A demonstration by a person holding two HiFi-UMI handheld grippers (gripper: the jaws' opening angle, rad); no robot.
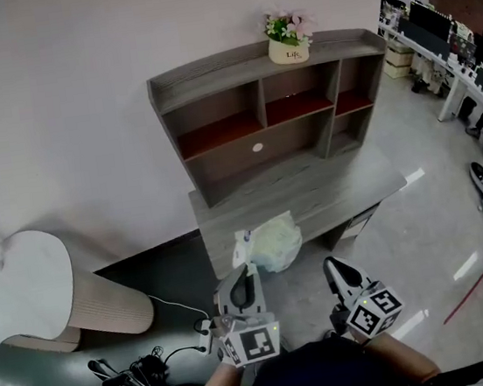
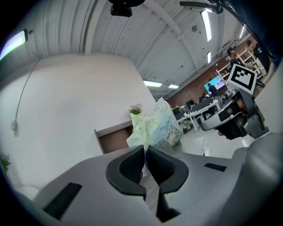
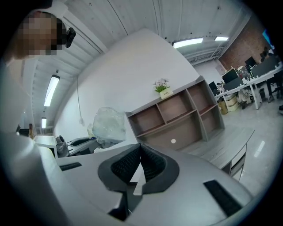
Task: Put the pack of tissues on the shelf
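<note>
The pack of tissues (image 1: 276, 242), pale green and crinkly in clear wrap, hangs in the air in front of the grey desk (image 1: 329, 187). My left gripper (image 1: 249, 268) is shut on its edge. In the left gripper view the dark pads (image 2: 129, 167) pinch the wrap and the pack (image 2: 155, 126) stands up beyond them. The grey shelf unit (image 1: 271, 113), with open red-brown compartments, sits on the desk against the wall. My right gripper (image 1: 331, 266) is beside the left one, shut and holding nothing. The right gripper view shows the pack (image 3: 108, 125) at left and the shelf (image 3: 177, 115) ahead.
A flower pot (image 1: 288, 43) stands on the shelf top. A round white table (image 1: 20, 287) is at the left, with tangled cables (image 1: 134, 378) on the floor below it. Office desks and chairs (image 1: 461, 53) line the right side. A red stick (image 1: 465, 297) lies on the floor.
</note>
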